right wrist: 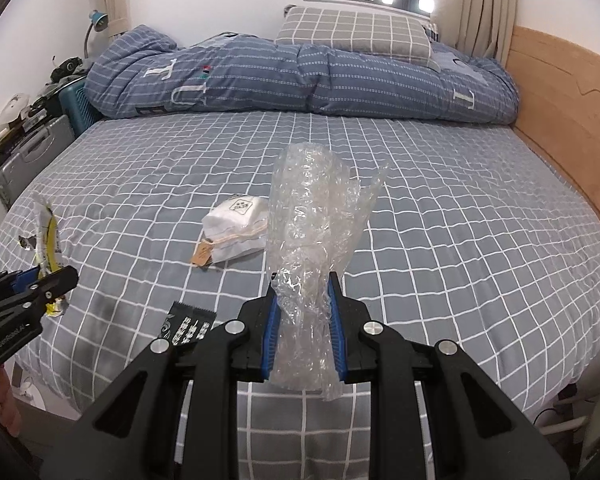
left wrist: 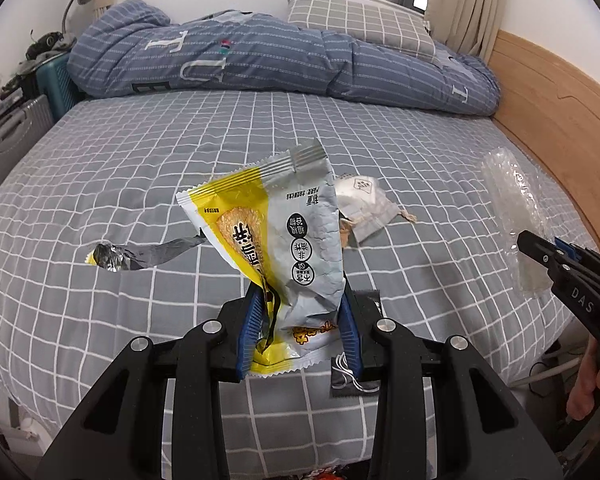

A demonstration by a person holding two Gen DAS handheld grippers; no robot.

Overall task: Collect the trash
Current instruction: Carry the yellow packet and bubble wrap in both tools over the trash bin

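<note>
My left gripper is shut on a yellow and silver snack wrapper, which stands up above the bed between the blue pads. My right gripper is shut on a crumpled piece of clear bubble wrap, also lifted off the sheet. Each gripper shows at the edge of the other's view: the right gripper with the bubble wrap, the left gripper with the wrapper. On the sheet lie a white cloth pouch with a brown tag, a black sachet and a torn silver foil strip.
The bed has a grey checked sheet, with a rolled blue duvet and a pillow at the far side. A wooden headboard runs along the right. Suitcases and clutter stand off the left edge. A hand shows lower right.
</note>
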